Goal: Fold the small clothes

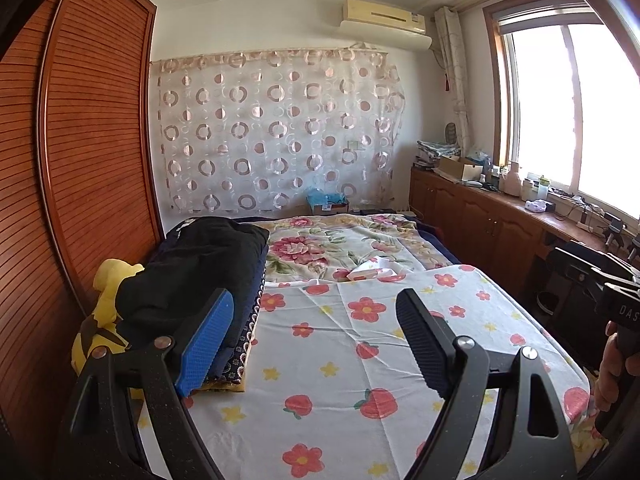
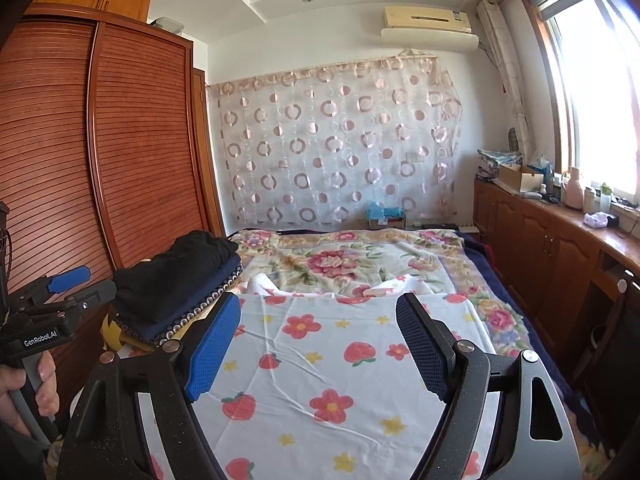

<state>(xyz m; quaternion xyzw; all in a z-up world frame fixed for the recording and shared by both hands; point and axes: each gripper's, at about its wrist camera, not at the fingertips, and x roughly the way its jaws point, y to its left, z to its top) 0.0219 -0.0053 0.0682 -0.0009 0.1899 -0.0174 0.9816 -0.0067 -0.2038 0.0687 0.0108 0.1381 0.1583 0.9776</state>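
Both tools, left tool (image 1: 316,320) and right tool (image 2: 318,322), hover released, empty, above the flowered sheet (image 1: 340,360) beside folded dark clothes (image 1: 192,280).

A home bedroom is shown: a bed (image 2: 360,360) spread with flowered sheets, flanked on its left by a louvred wooden wardrobe (image 2: 132,148), with a wall air conditioner (image 2: 428,26) mounted above its far end and cluttered cabinets (image 2: 540,236) set under the window to its right.

Creased matt cotton sheet (image 1: 360,340) printed with flowers; glossy slatted wooden wardrobe (image 1: 92,140); stacked soft folded clothes (image 2: 176,284).
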